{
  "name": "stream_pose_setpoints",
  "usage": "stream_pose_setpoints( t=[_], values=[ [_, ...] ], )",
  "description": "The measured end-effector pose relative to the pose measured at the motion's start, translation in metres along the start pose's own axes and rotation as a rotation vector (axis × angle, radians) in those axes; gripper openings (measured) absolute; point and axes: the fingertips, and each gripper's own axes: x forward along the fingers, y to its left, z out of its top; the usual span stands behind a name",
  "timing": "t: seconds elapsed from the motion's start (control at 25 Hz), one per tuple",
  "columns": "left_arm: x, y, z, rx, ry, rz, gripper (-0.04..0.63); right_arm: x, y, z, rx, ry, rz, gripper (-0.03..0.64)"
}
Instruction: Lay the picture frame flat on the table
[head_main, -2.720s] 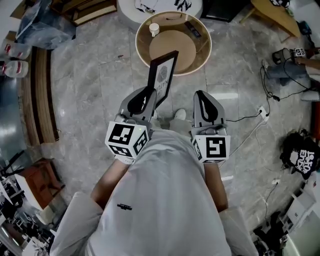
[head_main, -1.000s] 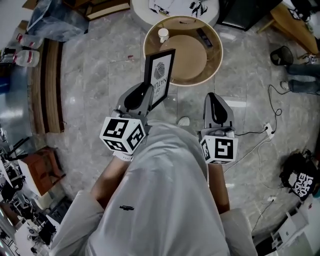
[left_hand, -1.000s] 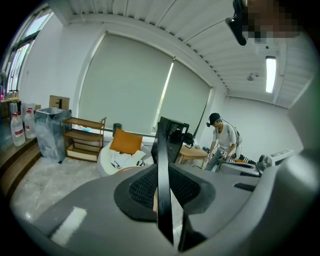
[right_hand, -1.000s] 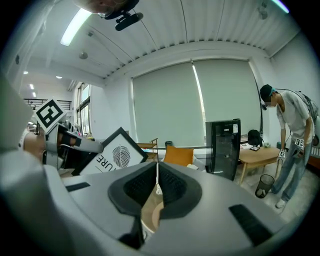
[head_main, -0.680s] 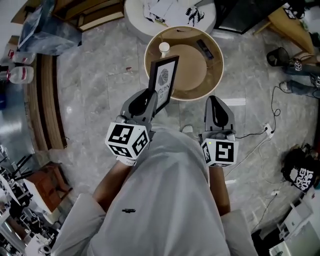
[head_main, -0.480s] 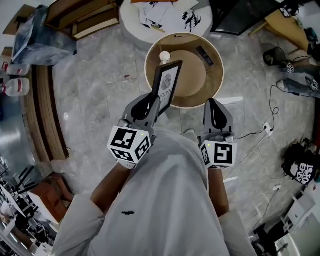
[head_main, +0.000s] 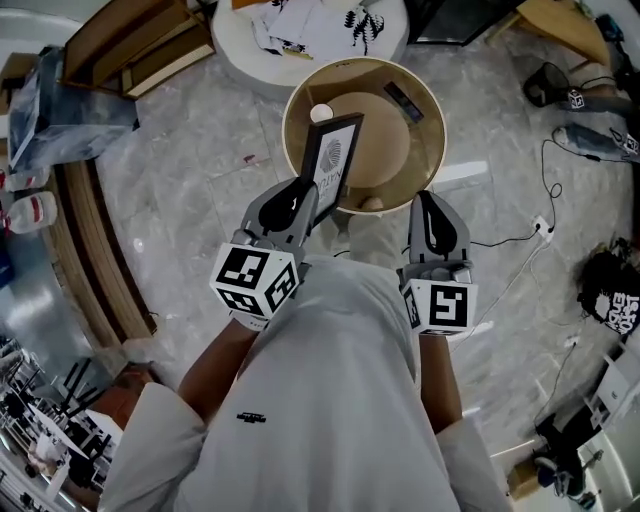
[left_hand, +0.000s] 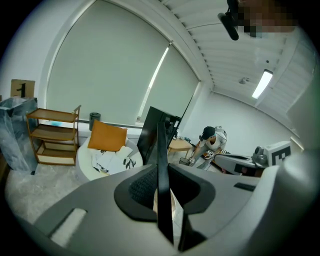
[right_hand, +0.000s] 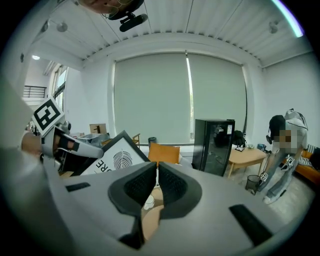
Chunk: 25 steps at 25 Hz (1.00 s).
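The picture frame, black-edged with a white print of a fingerprint, stands upright over the near side of the round wooden table. My left gripper is shut on its lower edge. In the left gripper view the frame shows edge-on, pinched between the jaws of the left gripper. My right gripper hangs shut and empty to the right of the frame, at the table's near rim. In the right gripper view the right gripper has nothing in it, and the frame shows at the left.
On the table are a small white cup, a dark flat object and a small pale ball. A white round seat with papers lies beyond. A wooden shelf is far left. Cables cross the floor at right.
The person has stepped up to the round table. The left gripper has carried the upright frame forward, from over the floor to over the table's near side. The right gripper stayed shut alongside.
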Motion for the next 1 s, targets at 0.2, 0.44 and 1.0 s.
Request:
stream_pose_setpoints(
  t=[0.2,0.44,1.0],
  values=[
    [0.013,-0.01,0.003,0.008,0.01,0.001,0.066,0.009,-0.016,-0.003,0.007,-0.002,0.007,0.011],
    [0.026,-0.019,0.0,0.018,0.028,-0.001,0.066,0.012,-0.026,-0.008,0.011,0.005,0.018,0.011],
    [0.084,-0.001,-0.027,-0.001,0.093,0.045,0.066,0.059,-0.049,-0.045,0.052,0.05,0.053,0.011]
  ],
)
